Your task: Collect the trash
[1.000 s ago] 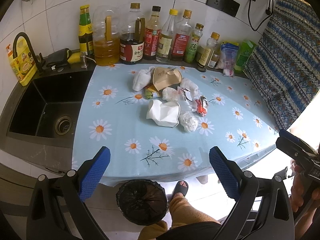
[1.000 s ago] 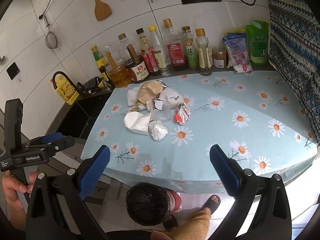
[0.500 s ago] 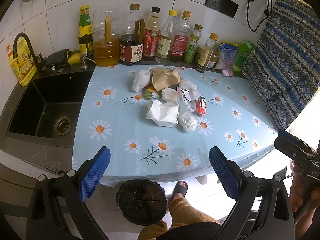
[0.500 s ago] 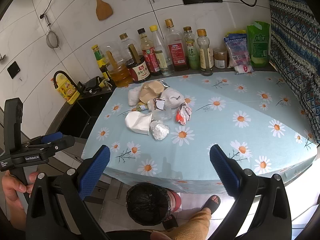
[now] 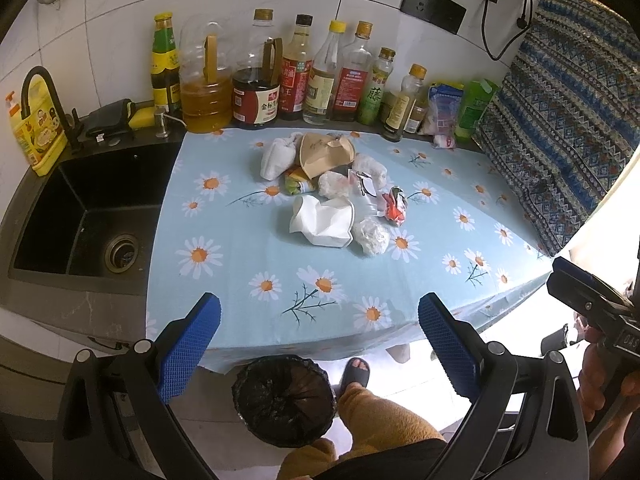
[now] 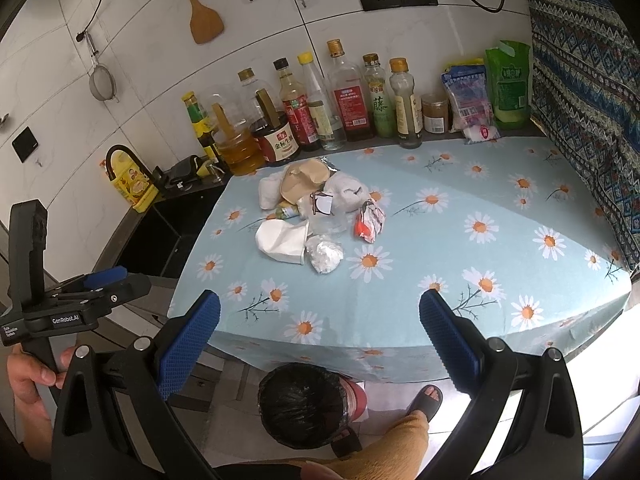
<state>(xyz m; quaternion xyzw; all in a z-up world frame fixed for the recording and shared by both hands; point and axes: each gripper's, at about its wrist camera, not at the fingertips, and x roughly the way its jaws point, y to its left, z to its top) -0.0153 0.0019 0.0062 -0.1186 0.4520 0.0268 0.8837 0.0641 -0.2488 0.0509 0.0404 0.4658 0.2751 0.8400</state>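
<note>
A heap of trash lies mid-table on the daisy tablecloth (image 5: 248, 248): a crushed white paper cup (image 5: 324, 220) (image 6: 282, 240), a foil ball (image 5: 373, 236) (image 6: 324, 255), a red wrapper (image 5: 394, 206) (image 6: 368, 222), a brown paper bowl (image 5: 324, 154) (image 6: 302, 176) and white wads. A bin lined with a black bag (image 5: 284, 398) (image 6: 304, 404) stands on the floor below the table's front edge. My left gripper (image 5: 318, 348) and right gripper (image 6: 319, 350) both hang open and empty above the bin, short of the table.
Sauce and oil bottles (image 5: 296, 76) line the back wall. A black sink (image 5: 88, 216) lies left of the table, a patterned cloth (image 5: 560, 120) on the right. A person's leg and sandalled foot (image 5: 356, 372) stand beside the bin.
Both views have drifted very slightly; the trash heap sits a touch lower in the right wrist view. Nothing was taken hold of or moved on the table.
</note>
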